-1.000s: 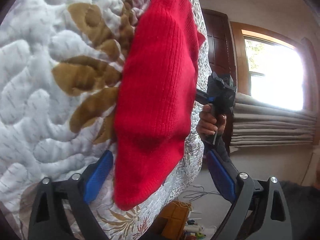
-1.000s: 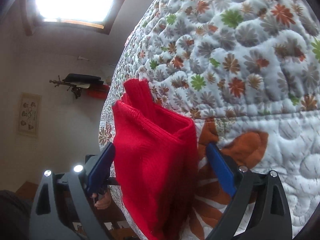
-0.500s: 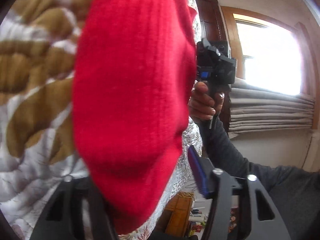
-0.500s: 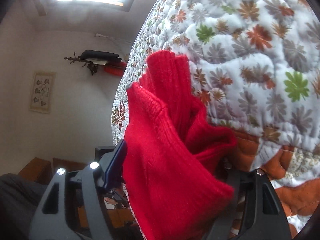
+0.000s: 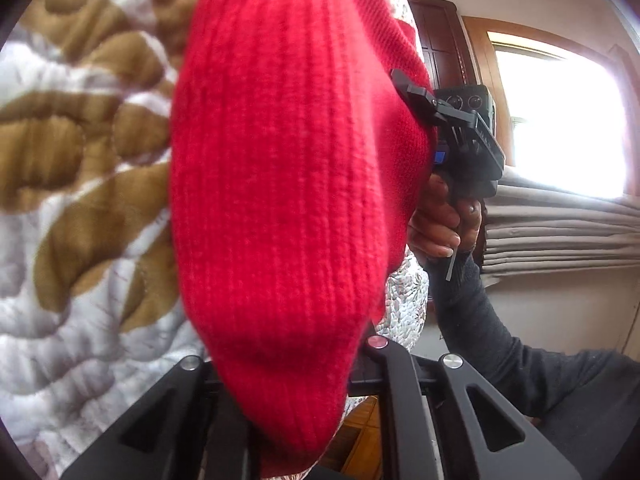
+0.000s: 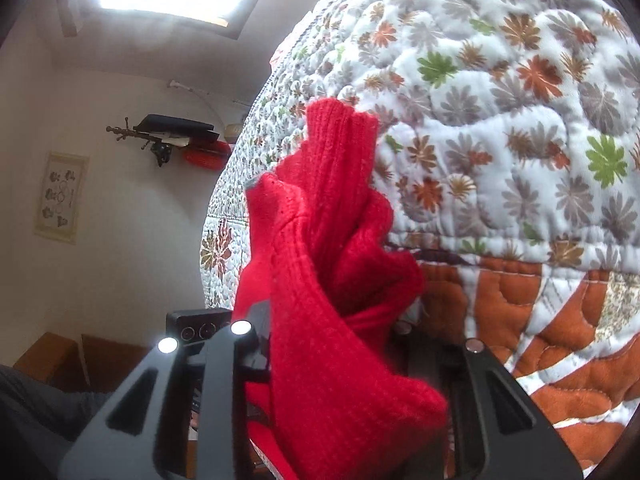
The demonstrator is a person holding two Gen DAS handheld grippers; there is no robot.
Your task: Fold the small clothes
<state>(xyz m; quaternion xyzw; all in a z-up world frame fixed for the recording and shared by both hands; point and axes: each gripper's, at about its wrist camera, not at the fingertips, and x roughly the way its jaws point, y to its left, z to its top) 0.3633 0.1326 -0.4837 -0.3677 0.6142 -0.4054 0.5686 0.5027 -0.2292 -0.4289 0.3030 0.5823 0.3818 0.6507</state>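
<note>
1. The red knitted garment [image 5: 280,200] is held up off the quilted bed cover [image 5: 80,160], bunched between both tools.
2. The left gripper [image 5: 296,412] has its fingers clenched on the garment's near end, the knit spilling over them.
3. The right gripper [image 6: 340,364] likewise grasps a gathered fold of the garment [image 6: 332,300]; in the left view it sits at the garment's right edge.
4. A hand [image 5: 440,220] in a dark sleeve [image 5: 480,328] holds that tool, with a bright window [image 5: 560,120] farther right.

Your left gripper [image 5: 288,376] looks clamped down, jaws pulled in tight. Right gripper [image 6: 340,344] seems pinched shut too, though its fingertips are buried so it's hard to say for sure. Your right hand [image 5: 440,220] is wrapped round its handle, dark sleeve [image 5: 480,328] trailing back.
</note>
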